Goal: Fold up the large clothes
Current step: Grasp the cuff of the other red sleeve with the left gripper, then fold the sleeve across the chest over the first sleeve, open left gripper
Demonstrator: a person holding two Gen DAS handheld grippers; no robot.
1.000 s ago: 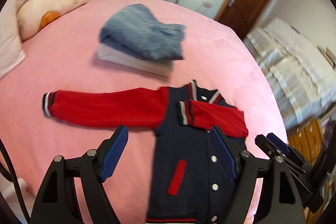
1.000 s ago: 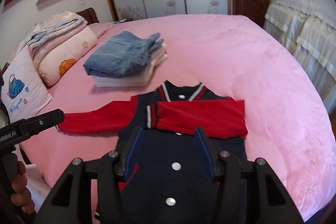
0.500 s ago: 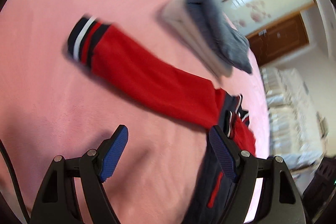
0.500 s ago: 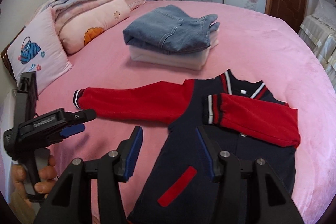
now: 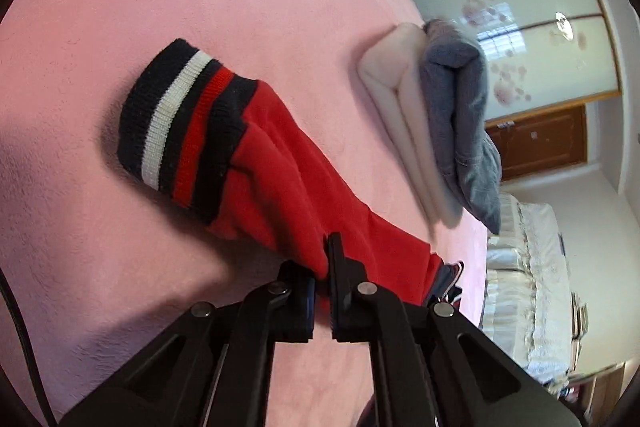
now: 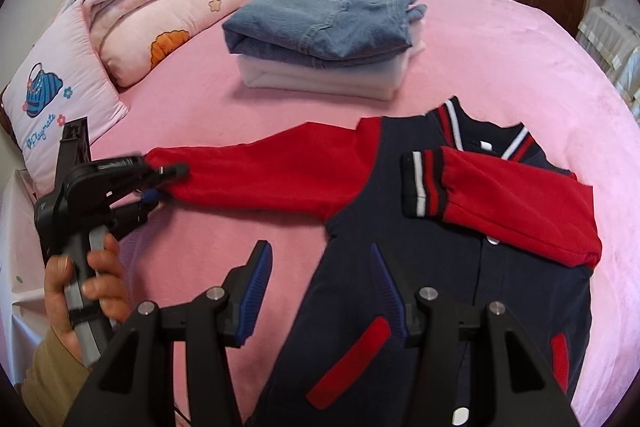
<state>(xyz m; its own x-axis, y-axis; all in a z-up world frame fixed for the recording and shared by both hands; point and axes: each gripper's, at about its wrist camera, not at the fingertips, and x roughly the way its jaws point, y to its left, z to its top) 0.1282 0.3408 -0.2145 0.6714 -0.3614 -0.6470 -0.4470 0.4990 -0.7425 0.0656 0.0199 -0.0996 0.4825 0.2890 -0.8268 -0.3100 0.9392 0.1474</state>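
The jacket [image 6: 440, 247] lies flat on the bed [image 6: 500, 59]. The left hand-held gripper [image 5: 322, 267] pinches the long red sleeve [image 5: 280, 179], at nine o'clock, ready to fold it. The right hand-held gripper [image 6: 320, 291] waits wide.

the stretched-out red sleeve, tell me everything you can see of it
The stretched-out red sleeve belongs to the navy varsity jacket, which lies face up on the pink bed. It looks like soft fleece and reaches straight out sideways from the shoulder seam. Its ribbed cuff is striped navy, white and red. The left gripper is shut on the fabric just short of the cuff. The other sleeve lies folded across the chest.
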